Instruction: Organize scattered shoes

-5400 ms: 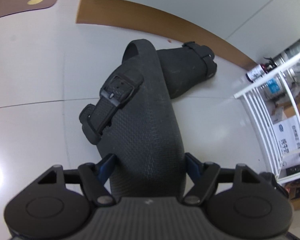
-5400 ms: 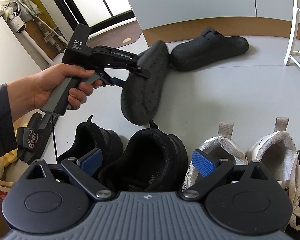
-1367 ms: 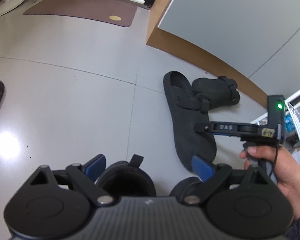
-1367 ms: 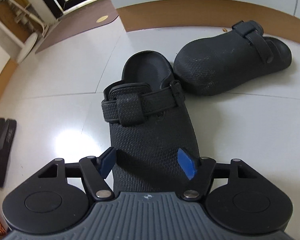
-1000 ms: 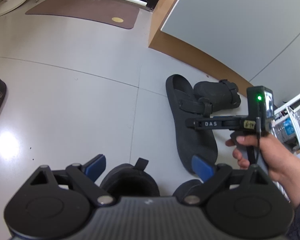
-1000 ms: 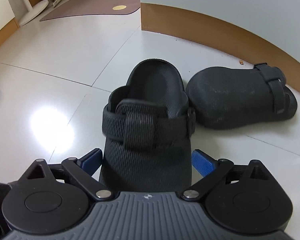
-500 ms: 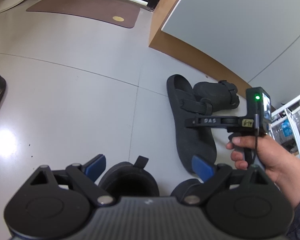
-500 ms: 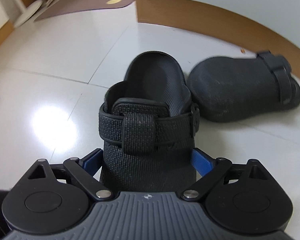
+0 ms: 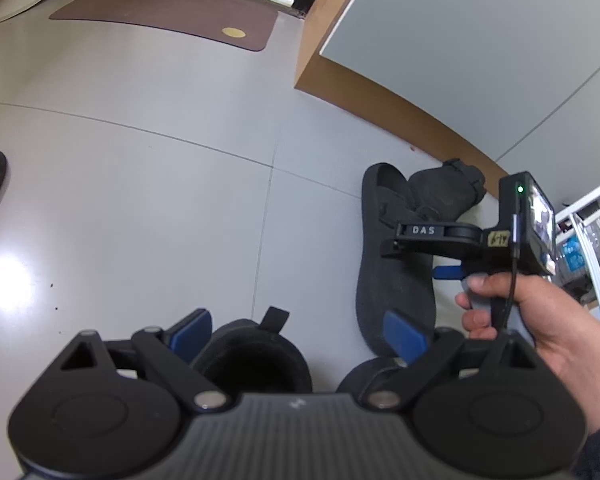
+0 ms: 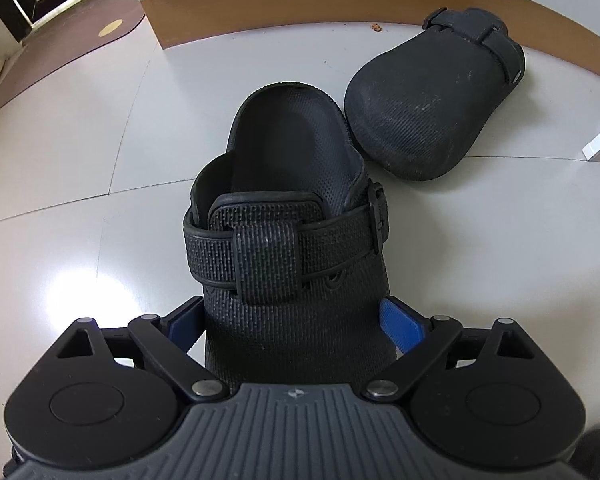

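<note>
**Right tongs astride the toe of the near clog, long axis in line**

- Black strapped clog [image 10: 296, 280] lies upright on the grey tile floor [image 10: 80, 208], toe toward the right gripper [image 10: 296, 322], heel pointing away toward the wooden baseboard [image 10: 300, 4]. Its long axis runs nearly straight along the tongs' line.
- Right gripper: blue pads flank the toe on both sides, very close; cannot tell whether they press yet.
- Second clog [image 10: 436, 112] rests just beyond and to the right, close beside the first clog's heel end; contact unclear. It lies crosswise, strap end away.
- Left gripper [image 9: 296, 330]: jaws wide, nothing between the pads; it hovers over a black sneaker [image 9: 256, 360]. It is well short of both clogs.
- Judgement: right hand is plainly the nearer. A squeeze across the toe looks like all that remains before lifting.
</note>
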Demonstrator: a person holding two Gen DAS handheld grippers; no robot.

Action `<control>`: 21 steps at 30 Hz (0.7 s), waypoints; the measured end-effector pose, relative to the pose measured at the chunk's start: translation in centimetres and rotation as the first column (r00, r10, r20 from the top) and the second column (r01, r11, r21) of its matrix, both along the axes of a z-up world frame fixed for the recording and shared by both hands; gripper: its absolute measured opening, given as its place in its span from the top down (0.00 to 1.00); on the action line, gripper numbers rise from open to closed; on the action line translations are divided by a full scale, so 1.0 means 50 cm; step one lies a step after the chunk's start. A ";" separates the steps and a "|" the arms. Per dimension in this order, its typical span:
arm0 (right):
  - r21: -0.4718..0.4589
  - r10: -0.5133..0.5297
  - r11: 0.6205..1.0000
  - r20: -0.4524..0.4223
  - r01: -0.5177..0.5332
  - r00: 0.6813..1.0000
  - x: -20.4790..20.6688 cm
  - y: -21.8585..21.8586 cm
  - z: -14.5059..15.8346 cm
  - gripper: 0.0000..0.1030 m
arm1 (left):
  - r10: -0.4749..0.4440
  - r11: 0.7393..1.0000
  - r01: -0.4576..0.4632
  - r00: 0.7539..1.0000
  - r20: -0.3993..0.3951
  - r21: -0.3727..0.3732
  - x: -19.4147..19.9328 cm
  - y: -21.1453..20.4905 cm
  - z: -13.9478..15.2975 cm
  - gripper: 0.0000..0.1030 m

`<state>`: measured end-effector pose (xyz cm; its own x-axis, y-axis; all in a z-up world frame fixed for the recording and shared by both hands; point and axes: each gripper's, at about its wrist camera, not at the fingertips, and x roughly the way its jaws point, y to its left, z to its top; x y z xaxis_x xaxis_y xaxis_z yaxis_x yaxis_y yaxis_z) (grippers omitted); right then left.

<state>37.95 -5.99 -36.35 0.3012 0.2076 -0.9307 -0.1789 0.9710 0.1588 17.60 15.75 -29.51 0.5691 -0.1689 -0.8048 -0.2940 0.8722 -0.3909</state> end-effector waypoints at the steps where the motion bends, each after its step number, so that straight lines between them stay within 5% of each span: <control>1: 0.001 -0.004 1.000 -0.002 0.004 1.000 -0.001 0.000 0.000 0.07 | -0.003 1.000 0.003 1.000 0.000 0.001 0.002 -0.002 0.000 0.08; 11: 0.112 0.023 0.994 -0.046 -0.017 0.999 -0.010 -0.025 0.017 0.04 | -0.014 1.000 0.014 1.000 0.010 0.005 0.013 -0.028 0.003 0.08; 21: 0.243 -0.009 0.970 0.128 -0.023 0.992 -0.143 -0.174 0.138 0.04 | -0.072 0.996 0.070 0.997 0.029 0.059 0.054 -0.082 0.039 0.08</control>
